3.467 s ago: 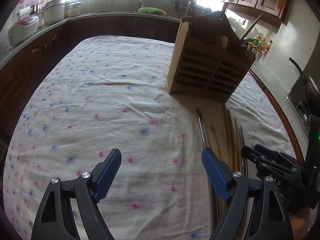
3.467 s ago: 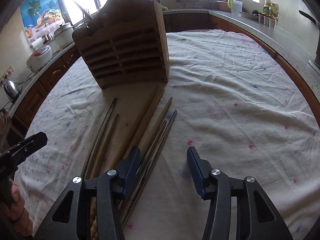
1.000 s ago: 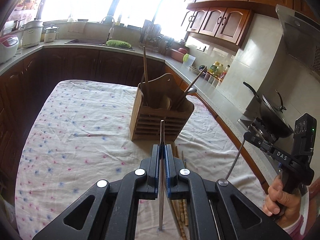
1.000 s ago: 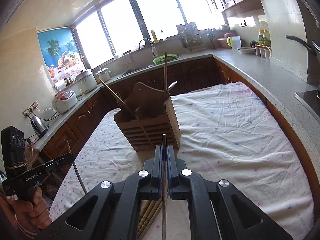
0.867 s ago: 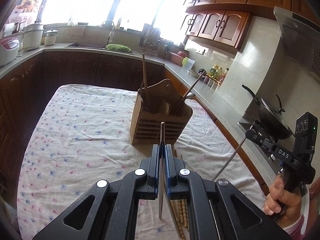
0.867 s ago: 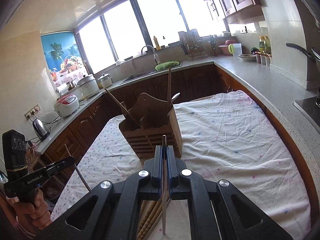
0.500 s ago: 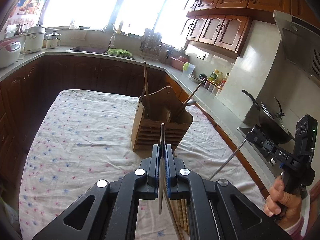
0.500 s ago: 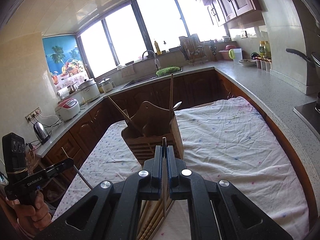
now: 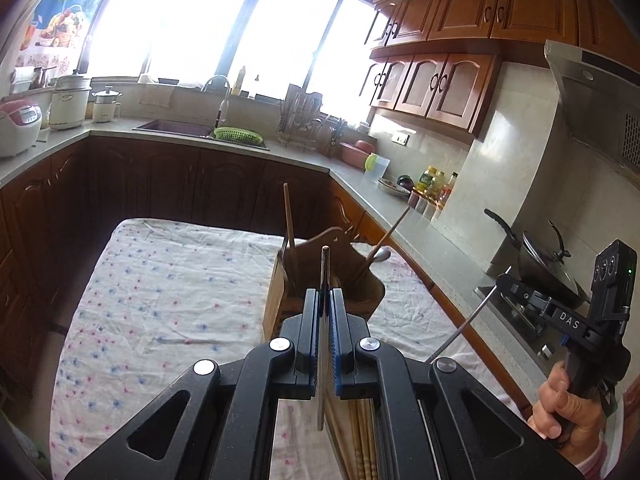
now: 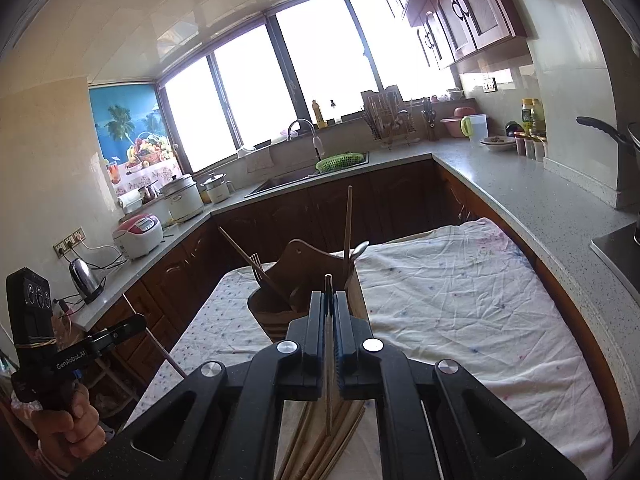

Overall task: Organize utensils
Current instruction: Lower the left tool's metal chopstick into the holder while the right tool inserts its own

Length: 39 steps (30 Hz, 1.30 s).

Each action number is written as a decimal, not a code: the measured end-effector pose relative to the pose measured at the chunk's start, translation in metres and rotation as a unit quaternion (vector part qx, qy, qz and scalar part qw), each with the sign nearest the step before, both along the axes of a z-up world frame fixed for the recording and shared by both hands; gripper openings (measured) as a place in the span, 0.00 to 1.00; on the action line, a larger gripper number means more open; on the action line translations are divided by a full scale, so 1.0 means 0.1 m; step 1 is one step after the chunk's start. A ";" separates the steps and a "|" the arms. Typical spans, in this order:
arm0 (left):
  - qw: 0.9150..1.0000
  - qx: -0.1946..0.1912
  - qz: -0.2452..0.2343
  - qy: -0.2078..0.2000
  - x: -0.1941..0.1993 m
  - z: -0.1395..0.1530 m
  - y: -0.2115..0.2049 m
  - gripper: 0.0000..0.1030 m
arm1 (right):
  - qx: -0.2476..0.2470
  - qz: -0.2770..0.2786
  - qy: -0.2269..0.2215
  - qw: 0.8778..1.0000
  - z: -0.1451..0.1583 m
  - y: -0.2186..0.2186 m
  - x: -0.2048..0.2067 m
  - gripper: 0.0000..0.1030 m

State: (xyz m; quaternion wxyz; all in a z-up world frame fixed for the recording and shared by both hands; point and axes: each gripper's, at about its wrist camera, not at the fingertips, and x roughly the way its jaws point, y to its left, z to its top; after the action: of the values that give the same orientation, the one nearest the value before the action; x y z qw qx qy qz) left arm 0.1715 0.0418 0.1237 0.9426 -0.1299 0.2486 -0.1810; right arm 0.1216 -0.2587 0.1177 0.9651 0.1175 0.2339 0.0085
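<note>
My left gripper (image 9: 324,296) is shut on a metal chopstick (image 9: 323,268) held upright, raised above the table. My right gripper (image 10: 328,298) is shut on another metal chopstick (image 10: 328,286), also upright and raised. The wooden utensil holder (image 9: 276,300) stands on the table just beyond both grippers; it also shows in the right wrist view (image 10: 276,312), with a fork, a spoon and chopsticks in it. Several loose chopsticks (image 9: 362,432) lie on the cloth below the grippers, also seen in the right wrist view (image 10: 312,444). Each gripper shows in the other's view, the right one (image 9: 504,280) and the left one (image 10: 136,322).
The table carries a white flowered cloth (image 9: 160,300). Dark wooden cabinets and a grey counter (image 10: 520,184) surround it, with a sink (image 9: 180,126), rice cookers (image 9: 18,128) and a wok on the stove (image 9: 536,264) to the right.
Both grippers, once open low over the chopsticks, shut on one chopstick each and have risen steadily; the holder now appears lower and farther below them.
</note>
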 end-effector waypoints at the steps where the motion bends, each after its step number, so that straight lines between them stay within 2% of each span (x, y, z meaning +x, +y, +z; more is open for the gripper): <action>1: 1.000 -0.002 0.002 -0.007 0.03 0.03 0.01 0.03 | 0.000 0.000 -0.006 1.000 0.04 -0.01 0.03 0.04; 10: 0.997 -0.009 0.026 -0.068 0.46 0.36 -0.01 0.03 | 0.014 -0.019 -0.066 0.998 0.47 -0.14 0.42 0.04; 15: 0.995 -0.018 0.055 -0.083 0.81 0.27 -0.04 0.03 | 0.018 -0.036 -0.084 0.996 0.53 -0.22 0.70 0.04; 22: 0.994 -0.047 0.079 -0.060 1.26 -0.27 -0.15 0.03 | 0.016 -0.048 -0.071 0.996 0.23 -0.24 1.04 0.04; 29: 0.996 -0.032 0.085 -0.024 1.54 -0.75 -0.37 0.03 | 0.016 -0.050 -0.047 0.998 -0.24 -0.21 1.22 0.04; 34: 0.997 -0.024 0.077 -0.004 1.75 -0.85 -0.39 0.04 | 0.014 -0.053 -0.022 0.998 -0.49 -0.20 1.29 0.04; 39: 0.997 -0.013 0.075 -0.012 1.74 -0.81 -0.36 0.04 | 0.016 -0.052 -0.018 0.998 -0.51 -0.23 1.33 0.05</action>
State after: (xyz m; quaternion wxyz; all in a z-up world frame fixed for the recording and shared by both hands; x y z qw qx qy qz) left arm 0.3454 0.0061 0.0430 0.9548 -0.1581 0.2241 -0.1145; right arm 0.2545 -0.2816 0.0668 0.9662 0.1453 0.2099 -0.0361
